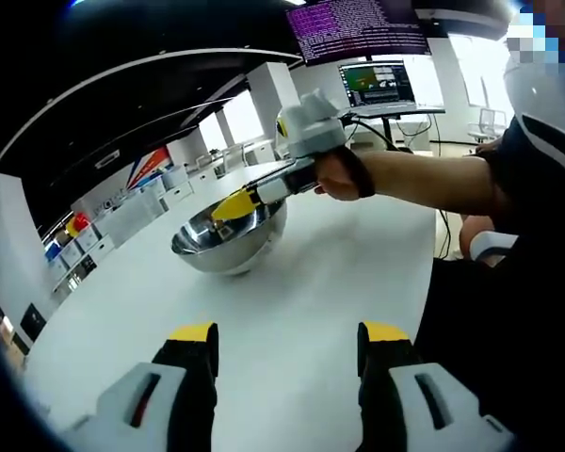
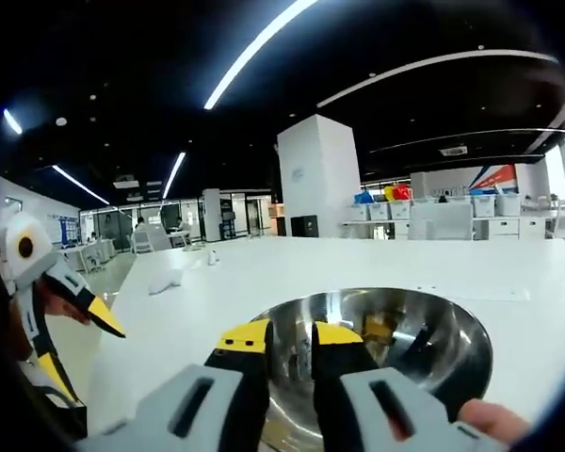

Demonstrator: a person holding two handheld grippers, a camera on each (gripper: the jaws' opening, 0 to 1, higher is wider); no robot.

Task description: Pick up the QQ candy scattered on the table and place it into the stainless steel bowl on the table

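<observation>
Stainless steel bowl [image 2: 377, 353] below right gripper [image 2: 289, 341], narrowly parted, contents indiscernible. Left gripper [image 1: 287, 337] open, empty. Risk: rim strike tipping bowl on counter [image 1: 330, 273].

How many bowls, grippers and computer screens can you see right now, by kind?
Bowls: 1, the steel bowl on the white table.
Grippers: 2, the left gripper open over the table, and the right gripper over the bowl, jaws nearly closed.
Computer screens: 2, a monitor and a purple screen above it.
Total: 5.
</observation>
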